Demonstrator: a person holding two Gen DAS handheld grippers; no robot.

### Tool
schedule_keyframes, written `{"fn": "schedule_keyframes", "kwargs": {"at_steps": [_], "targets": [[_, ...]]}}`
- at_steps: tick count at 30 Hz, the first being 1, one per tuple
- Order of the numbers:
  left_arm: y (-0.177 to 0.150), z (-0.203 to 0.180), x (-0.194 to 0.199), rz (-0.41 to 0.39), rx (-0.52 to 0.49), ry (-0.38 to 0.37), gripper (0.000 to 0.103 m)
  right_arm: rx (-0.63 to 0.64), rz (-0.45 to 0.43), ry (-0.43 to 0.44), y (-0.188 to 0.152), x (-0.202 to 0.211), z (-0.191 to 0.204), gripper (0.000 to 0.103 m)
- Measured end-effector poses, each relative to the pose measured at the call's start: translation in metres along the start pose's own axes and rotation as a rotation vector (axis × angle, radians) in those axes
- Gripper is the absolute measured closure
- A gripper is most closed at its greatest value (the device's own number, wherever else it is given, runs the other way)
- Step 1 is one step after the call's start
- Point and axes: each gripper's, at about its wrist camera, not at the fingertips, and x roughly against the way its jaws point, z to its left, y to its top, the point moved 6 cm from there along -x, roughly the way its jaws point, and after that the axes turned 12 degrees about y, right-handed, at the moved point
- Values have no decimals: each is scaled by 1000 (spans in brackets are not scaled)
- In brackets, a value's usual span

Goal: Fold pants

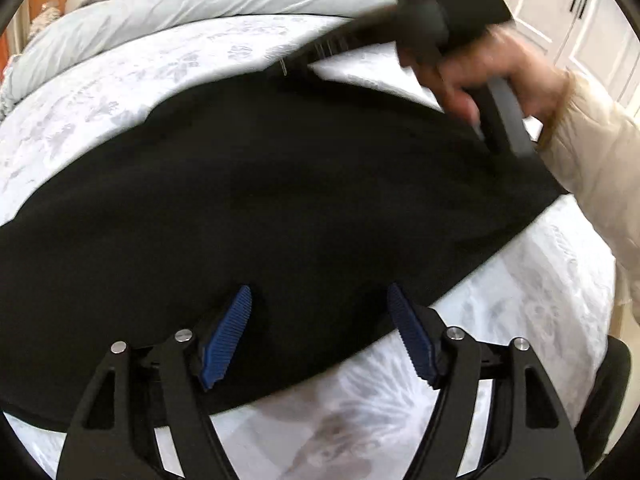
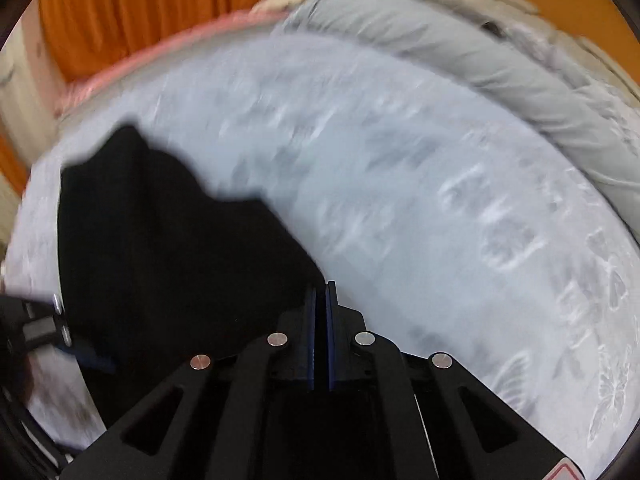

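Black pants (image 1: pixel 260 200) lie spread across a white patterned bed (image 1: pixel 520 300). My left gripper (image 1: pixel 320 308) is open, its blue pads (image 1: pixel 230 332) hovering over the near edge of the pants, holding nothing. My right gripper (image 2: pixel 320 292) is shut with its pads pressed together on an edge of the pants (image 2: pixel 168 248) at the cloth's corner. In the left wrist view the right gripper body (image 1: pixel 440 4) and the hand holding it sit at the far right end of the pants, blurred by motion.
A rolled grey duvet (image 2: pixel 500 80) lies along the far side of the bed (image 2: pixel 400 200). Orange curtains (image 2: pixel 160 8) and a pink bed edge are behind. White cabinets (image 1: pixel 568 12) stand to the right. The left gripper (image 2: pixel 36 328) shows at the left edge.
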Motion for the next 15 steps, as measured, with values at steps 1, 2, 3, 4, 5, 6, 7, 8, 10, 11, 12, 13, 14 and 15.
{"fn": "schedule_keyframes", "kwargs": {"at_steps": [1,2,3,4,5,6,7,8,10,11,12,13,14,15], "targets": [[-1,-2,-1,6,-5,-9,23,-41,32,-5,-3,-10,-12,100],[-3,-4,-2,5,-18,-5,23,-57,93,-13,-11,-24,-19,99],[-4,-5,-2,3,-30,3,23,-43,148,-51,-19,-35,-20,96],[-5,-6,-1,1,-41,8,23,-30,145,-70,-20,-36,-17,95],[-6,-6,0,0,-39,5,23,-38,102,-75,-16,-26,-11,95],[-6,-4,3,2,-30,-5,23,-58,27,-65,-11,-4,-4,93],[-5,-2,7,2,-16,-24,23,-74,-38,-64,-11,20,-1,82],[-4,1,11,1,-4,-35,23,-89,-75,-73,-14,38,-1,75],[-1,17,25,-22,50,-44,23,-170,-172,-129,-44,102,-9,64],[0,31,34,-29,90,-38,23,-216,-194,-153,-61,125,-16,64],[0,41,40,-33,119,-27,23,-276,-216,-175,-85,148,-24,63],[-2,56,48,-38,162,-7,22,-351,-233,-194,-116,173,-32,63],[-8,74,58,-42,212,17,20,-425,-244,-211,-148,196,-40,63],[-14,88,65,-45,263,39,18,-495,-250,-236,-182,217,-45,63]]}}
